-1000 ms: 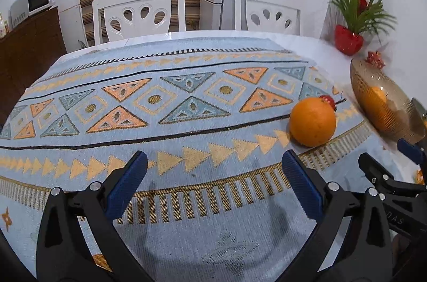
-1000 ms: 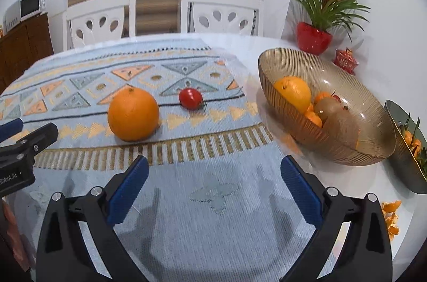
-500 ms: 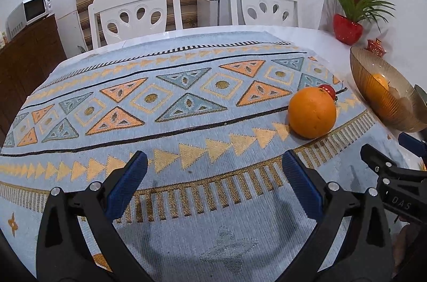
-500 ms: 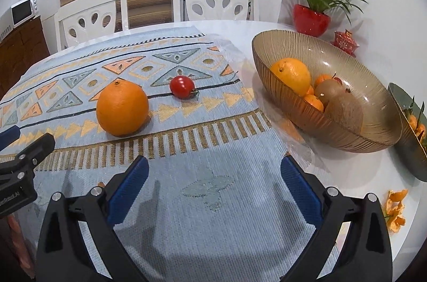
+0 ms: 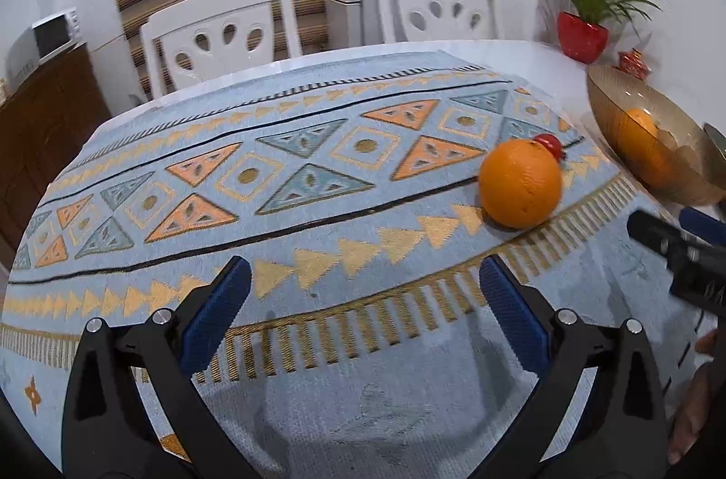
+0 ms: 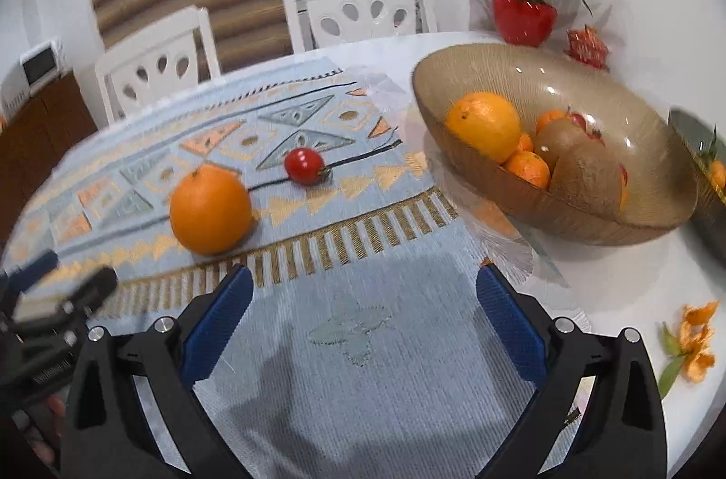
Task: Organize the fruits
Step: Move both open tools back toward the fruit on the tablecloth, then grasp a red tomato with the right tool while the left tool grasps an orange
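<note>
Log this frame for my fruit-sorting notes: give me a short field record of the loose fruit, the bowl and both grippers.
loose fruit: orange and small red fruit, apart, both on the patterned cloth
bowl: amber glass bowl on the white table, right of the cloth
bowl contents: a large orange, small oranges, brown kiwi-like fruit
left gripper: open, empty, above the cloth
right gripper: open, empty, above the cloth
other: orange peel scraps by the table edge

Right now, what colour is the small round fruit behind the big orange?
Red; the cherry tomato shows best in the right wrist view.
</note>
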Demonstrator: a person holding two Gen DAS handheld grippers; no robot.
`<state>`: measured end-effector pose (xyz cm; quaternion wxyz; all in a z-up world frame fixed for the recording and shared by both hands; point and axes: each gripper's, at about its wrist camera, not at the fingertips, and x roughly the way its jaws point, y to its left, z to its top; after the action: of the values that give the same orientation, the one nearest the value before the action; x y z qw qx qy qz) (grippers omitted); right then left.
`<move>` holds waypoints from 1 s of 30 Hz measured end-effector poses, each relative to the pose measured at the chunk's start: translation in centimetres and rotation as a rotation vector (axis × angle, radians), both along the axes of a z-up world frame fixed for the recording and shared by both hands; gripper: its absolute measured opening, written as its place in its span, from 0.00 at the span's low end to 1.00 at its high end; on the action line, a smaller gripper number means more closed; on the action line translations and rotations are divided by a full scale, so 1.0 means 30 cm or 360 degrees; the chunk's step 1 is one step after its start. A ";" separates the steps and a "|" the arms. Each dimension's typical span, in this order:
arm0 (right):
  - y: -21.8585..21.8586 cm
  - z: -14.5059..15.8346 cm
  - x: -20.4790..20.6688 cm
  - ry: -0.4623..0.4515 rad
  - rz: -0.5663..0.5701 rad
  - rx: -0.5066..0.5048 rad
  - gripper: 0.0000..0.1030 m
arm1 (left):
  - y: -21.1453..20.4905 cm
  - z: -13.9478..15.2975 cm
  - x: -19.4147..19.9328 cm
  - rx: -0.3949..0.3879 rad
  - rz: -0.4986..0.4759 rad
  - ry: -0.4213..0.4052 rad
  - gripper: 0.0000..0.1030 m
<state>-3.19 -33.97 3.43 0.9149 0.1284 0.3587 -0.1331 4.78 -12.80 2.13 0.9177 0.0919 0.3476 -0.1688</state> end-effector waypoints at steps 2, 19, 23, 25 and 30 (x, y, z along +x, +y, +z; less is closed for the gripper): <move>-0.022 0.011 0.000 -0.0003 0.0033 0.0139 0.86 | -0.016 0.009 0.001 0.0011 -0.0059 0.0080 0.97; -0.079 0.007 0.329 0.0132 -0.0022 0.0622 0.61 | -0.253 0.001 0.115 -0.0068 -0.0392 0.0263 0.96; -0.077 -0.007 0.359 0.0108 -0.0028 0.0543 0.60 | -0.266 -0.019 0.134 -0.0085 -0.0372 0.0257 0.88; -0.075 -0.023 0.373 0.0105 -0.0008 0.0550 0.52 | -0.269 -0.023 0.147 -0.0097 -0.0369 0.0262 0.85; -0.032 -0.042 0.392 0.0095 0.0022 0.0374 0.45 | -0.280 -0.027 0.140 -0.0081 -0.0395 0.0225 0.77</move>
<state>8.56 -34.94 2.16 0.8834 0.2283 0.3998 -0.0875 8.97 -21.20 1.33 0.8651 0.0989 0.3929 -0.2957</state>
